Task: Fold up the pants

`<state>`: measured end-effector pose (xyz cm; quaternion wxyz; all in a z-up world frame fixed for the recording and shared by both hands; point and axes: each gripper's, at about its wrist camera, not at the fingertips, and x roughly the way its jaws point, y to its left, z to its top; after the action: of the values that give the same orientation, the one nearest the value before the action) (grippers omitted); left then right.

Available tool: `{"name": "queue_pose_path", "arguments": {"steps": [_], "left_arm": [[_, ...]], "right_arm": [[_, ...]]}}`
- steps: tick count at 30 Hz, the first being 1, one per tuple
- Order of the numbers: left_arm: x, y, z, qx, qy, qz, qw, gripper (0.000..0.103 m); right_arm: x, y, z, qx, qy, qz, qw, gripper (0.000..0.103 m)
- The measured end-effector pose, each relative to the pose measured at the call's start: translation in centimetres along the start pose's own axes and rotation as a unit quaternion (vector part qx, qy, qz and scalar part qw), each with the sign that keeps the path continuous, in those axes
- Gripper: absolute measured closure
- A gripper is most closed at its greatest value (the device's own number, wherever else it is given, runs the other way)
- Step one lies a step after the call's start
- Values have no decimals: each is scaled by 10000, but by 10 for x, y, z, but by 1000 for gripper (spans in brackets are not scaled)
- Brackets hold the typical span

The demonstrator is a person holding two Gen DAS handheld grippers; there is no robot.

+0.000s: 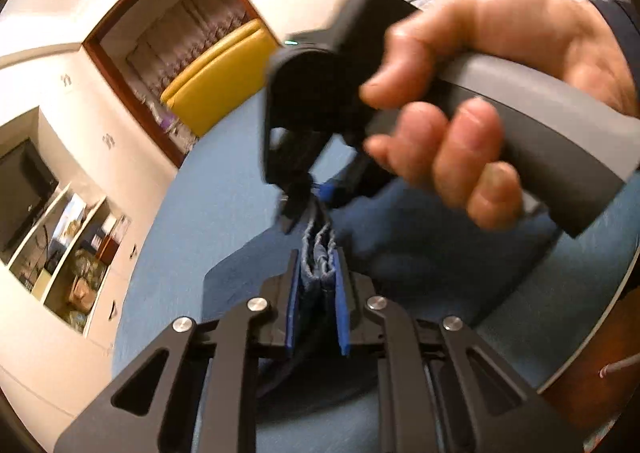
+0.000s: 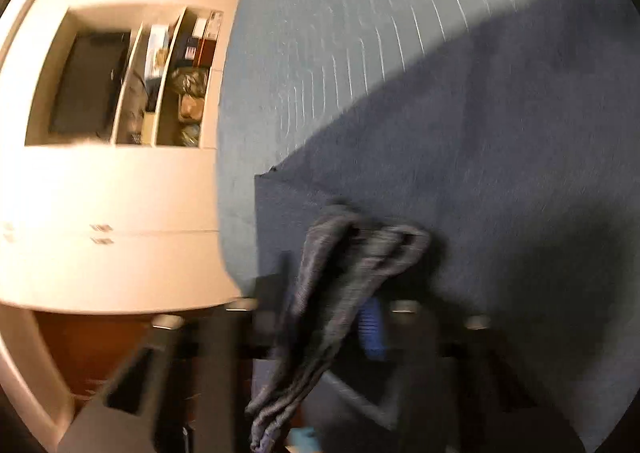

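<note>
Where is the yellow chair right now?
In the left wrist view the yellow chair sits upper centre-left, inside the brown-framed doorway, just beyond the blue bed cover.

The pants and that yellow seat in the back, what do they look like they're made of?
The pants look like dark blue denim or a similar woven cloth: the edge pinched in the left gripper is frayed and layered, with a matte, heathered weave. The yellow seat looks like smooth vinyl or leather, since it shines evenly; which of the two I cannot tell.
</note>
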<state>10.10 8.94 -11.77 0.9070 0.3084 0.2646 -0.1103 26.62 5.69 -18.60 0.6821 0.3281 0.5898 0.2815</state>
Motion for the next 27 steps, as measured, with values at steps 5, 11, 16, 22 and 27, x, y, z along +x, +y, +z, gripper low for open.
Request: {"name": "queue_pose_path", "arguments": {"steps": [5,11,16,22,27], "left_arm": [[18,-65,34,273,-241,-342,9987,88],[45,-132,49,615,-106,-715,9955,88],[57,-154,39,861,44,-630,9943,88],[53,-168,38,1018,15,-468,9937,88],[47,-175,36,1128,-66,-368,9929,88]], "right_arm": [[-57,-22,18,-544,-298,-425,9972,92],[-98,-107,31,-94,-391,-612,9973,92],[-87,-130,24,-157,-363,-358,9986,92],[-94,-141,24,-127,-386,-230,9989,88],[-102,-128,22,-380,-524,-358,9973,87]]}}
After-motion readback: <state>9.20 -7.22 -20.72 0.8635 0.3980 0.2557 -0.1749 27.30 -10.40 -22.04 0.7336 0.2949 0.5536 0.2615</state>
